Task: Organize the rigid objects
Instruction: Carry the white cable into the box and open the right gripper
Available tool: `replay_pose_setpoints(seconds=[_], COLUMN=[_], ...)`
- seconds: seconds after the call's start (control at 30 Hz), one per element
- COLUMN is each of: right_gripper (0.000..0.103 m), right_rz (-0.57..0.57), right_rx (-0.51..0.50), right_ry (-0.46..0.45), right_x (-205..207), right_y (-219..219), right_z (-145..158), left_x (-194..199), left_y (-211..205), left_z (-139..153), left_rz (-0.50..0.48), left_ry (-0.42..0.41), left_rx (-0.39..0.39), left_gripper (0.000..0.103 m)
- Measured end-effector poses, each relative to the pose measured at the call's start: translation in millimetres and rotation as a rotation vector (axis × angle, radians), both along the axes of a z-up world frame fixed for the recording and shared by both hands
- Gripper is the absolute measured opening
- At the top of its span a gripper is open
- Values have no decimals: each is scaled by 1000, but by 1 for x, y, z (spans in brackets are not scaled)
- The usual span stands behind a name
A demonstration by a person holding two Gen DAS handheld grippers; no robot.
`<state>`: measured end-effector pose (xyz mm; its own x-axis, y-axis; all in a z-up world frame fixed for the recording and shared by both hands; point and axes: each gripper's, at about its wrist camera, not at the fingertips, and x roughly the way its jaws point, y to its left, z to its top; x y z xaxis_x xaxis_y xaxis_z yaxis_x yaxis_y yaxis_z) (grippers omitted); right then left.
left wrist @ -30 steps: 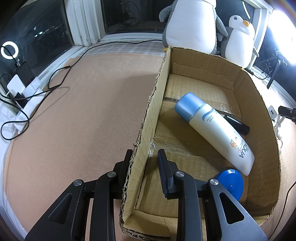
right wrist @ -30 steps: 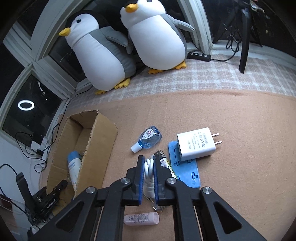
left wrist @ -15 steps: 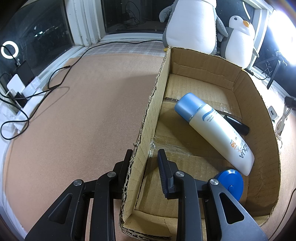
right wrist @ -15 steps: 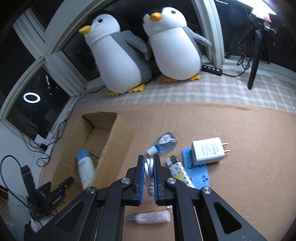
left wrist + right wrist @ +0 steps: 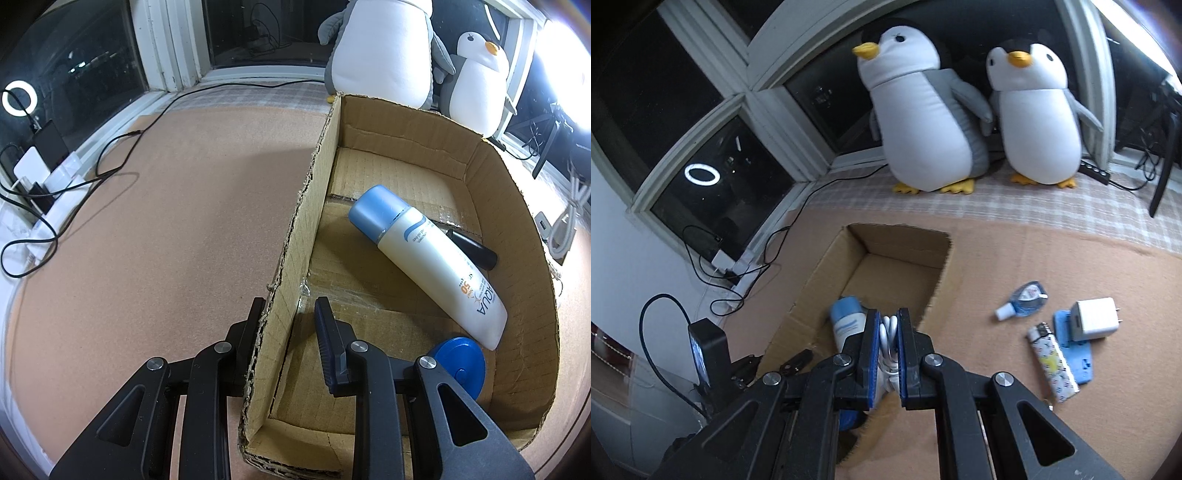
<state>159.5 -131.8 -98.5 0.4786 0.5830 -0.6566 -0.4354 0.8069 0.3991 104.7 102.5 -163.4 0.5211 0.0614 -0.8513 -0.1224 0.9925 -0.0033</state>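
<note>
Gripping box wall with left gripper (image 5: 286, 317), right gripper (image 5: 888, 332) clenched on white cable (image 5: 889, 334) over box.
Box (image 5: 517, 221) open-topped, ragged cut rims; left gripper's jaws straddle the left wall near the front corner, one finger outside, one inside, clamped on the cardboard. Left of the box, wide bare brown mat (image 5: 166, 221), only black cords near the window edge. Inside the box: bottle (image 5: 424, 258) lying diagonal, black pen (image 5: 474, 251) behind it, blue lid (image 5: 461, 362) at the near right corner; far end of box floor free. Right view: cable bundle pinched between blue pads, hanging above the box's near right rim, bottle just beyond. On mat right of box, well apart: dropper bottle (image 5: 1023, 299), lighter (image 5: 1052, 365), charger (image 5: 1095, 319) on blue case (image 5: 1078, 365). Penguins (image 5: 923, 122) at back.
</note>
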Motion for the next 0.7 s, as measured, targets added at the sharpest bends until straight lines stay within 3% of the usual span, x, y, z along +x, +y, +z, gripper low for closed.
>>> replay_pose_setpoints(seconds=[0.37, 0.6, 0.63, 0.7], right_gripper=[8, 10, 13, 42], right_rz=[62, 69, 72, 65], right_rx=[-73, -101, -102, -98], right_ry=[-11, -8, -5, -16], right_x=[9, 11, 12, 11], right_y=[44, 50, 50, 48], right_z=[-9, -13, -13, -10], left_x=[1, 1, 0, 0], left_y=[0, 0, 0, 0], left_z=[1, 1, 1, 1], left_rz=[0, 0, 1, 1], left_ry=[-1, 0, -1, -1], left_rx=[-5, -3, -3, -3], left_gripper=[25, 25, 25, 25])
